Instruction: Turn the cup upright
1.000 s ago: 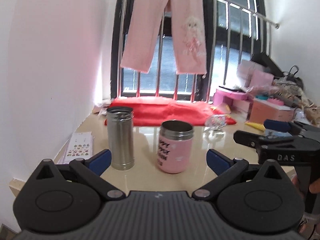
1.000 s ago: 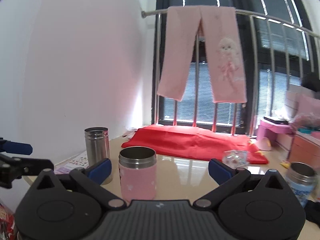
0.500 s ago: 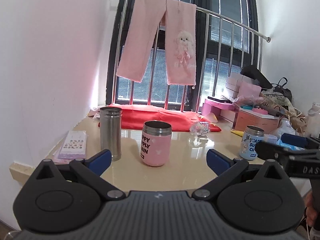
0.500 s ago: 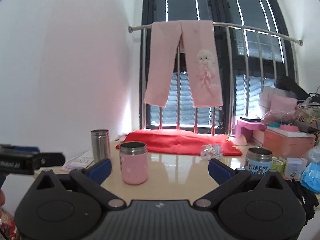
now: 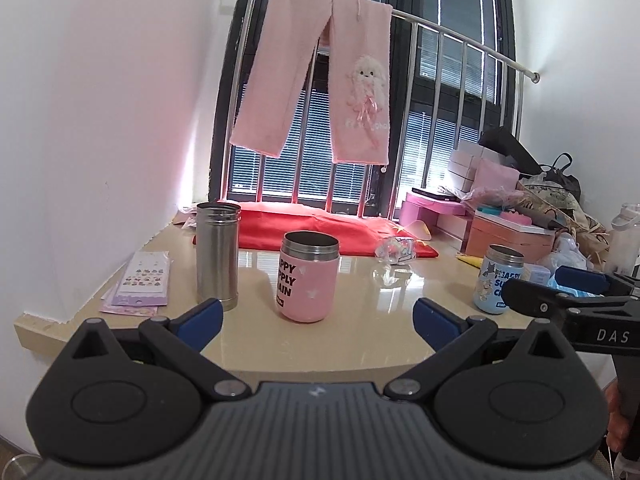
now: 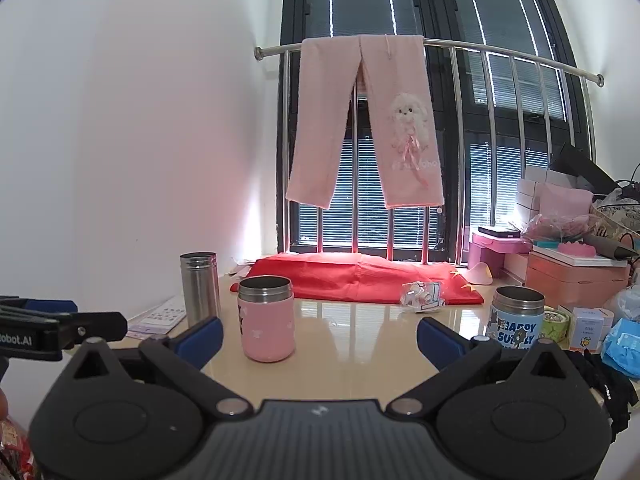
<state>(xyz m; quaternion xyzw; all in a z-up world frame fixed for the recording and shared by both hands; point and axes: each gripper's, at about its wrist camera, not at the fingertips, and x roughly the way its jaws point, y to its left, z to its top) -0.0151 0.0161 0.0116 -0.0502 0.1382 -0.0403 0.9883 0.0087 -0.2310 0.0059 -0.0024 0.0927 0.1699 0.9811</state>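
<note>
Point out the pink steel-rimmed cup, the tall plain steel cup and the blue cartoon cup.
Pink steel-rimmed cup (image 5: 307,280): left wrist view, pink wall.
Tall plain steel cup (image 5: 217,256): left wrist view, side wall.
Blue cartoon cup (image 6: 516,326): right wrist view, printed label.

Pink cup (image 5: 307,283) w/ black lettering + steel rim. Tall cup (image 5: 217,256) left of it: plain steel. Right cup (image 6: 516,323): blue, cartoon print. Far cloth (image 6: 360,283) red. Hanging trousers (image 6: 366,120) pale pink w/ white dog motif. Tabletop (image 5: 372,336) beige, glossy.
</note>
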